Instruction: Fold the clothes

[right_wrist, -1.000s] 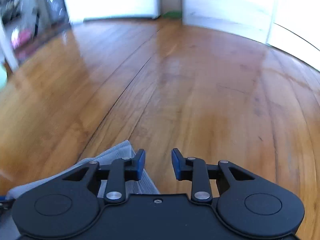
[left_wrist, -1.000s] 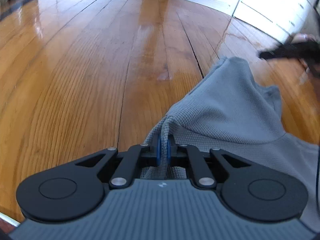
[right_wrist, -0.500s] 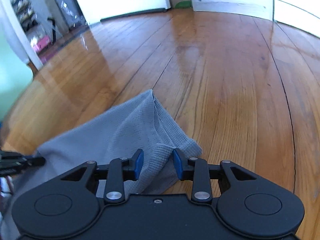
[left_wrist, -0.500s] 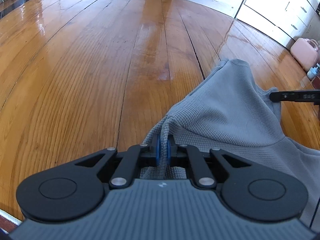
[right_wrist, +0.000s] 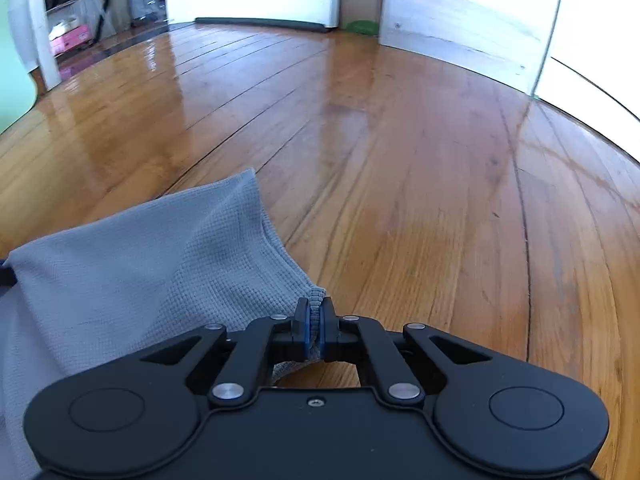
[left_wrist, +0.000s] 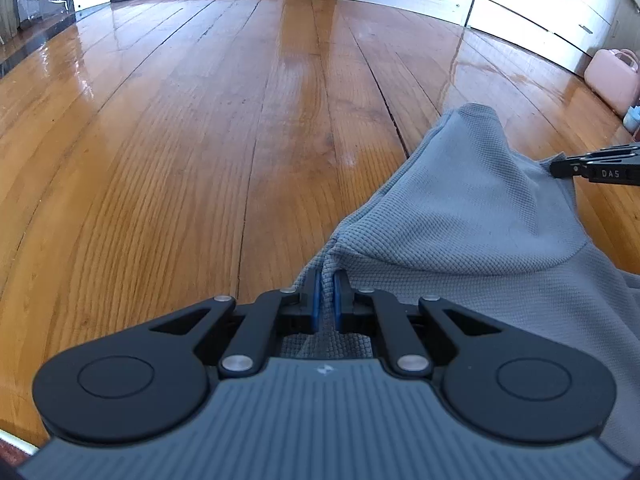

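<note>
A grey waffle-knit garment lies on the wooden floor. My left gripper is shut on a bunched edge of the garment at its left side. My right gripper is shut on a hemmed corner of the same garment, which spreads to the left in the right wrist view. The right gripper's black tip also shows in the left wrist view, at the garment's far right edge. A peak of cloth stands up between the two grips.
Wooden floor stretches ahead of both grippers. White cabinets line the far right wall, with a pink case beside them. Shelves with clutter stand at the far left in the right wrist view.
My right gripper moved in over the garment's corner and shut on it. My left gripper stayed shut on the cloth and barely moved.
</note>
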### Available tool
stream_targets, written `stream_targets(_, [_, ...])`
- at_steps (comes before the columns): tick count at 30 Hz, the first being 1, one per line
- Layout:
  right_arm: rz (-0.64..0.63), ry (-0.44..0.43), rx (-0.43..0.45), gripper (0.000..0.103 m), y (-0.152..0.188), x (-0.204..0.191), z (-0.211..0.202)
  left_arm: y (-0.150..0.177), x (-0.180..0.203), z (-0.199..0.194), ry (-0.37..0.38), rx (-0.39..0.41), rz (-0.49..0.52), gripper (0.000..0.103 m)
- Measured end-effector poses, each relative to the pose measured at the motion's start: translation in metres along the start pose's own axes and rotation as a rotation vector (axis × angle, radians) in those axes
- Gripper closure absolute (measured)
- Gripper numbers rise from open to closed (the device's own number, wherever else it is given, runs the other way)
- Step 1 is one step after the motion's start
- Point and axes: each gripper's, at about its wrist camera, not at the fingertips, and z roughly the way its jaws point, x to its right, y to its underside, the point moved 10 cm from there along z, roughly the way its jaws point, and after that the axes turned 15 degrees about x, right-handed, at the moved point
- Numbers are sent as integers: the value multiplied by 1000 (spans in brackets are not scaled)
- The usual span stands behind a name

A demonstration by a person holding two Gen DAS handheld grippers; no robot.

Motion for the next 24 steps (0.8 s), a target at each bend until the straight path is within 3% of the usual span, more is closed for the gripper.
stream_targets(4, [-54, 54, -15, 100, -1, -4, 5, 0, -4, -1, -9, 3, -23, 96])
stream_targets(7, [-96, 163, -36, 100, -1, 11, 7, -6, -11, -5, 1, 18, -93, 91])
stream_targets(9, [-83, 231, -39, 93, -6, 20, -2, -13, -14, -10, 27, 36, -138, 91])
stream_targets(11, [-9, 187, -22, 91, -11, 19, -15, -20, -20, -18, 25, 63, -152, 87])
stream_targets(15, [60, 76, -18, 73, -12, 9, -46, -18, -31, -21, -30, 39, -143, 79])
stream_targets(18, [134, 15, -63, 72, 0, 9, -63, -13, -34, -23, -71, -9, -130, 70])
stream_targets(20, [190, -3, -104, 72, 12, 10, -76, -11, -38, -27, -106, -36, -130, 56])
stream_targets(24, [197, 6, -151, 72, 37, 13, -111, -8, -51, -40, -182, -88, -180, 55])
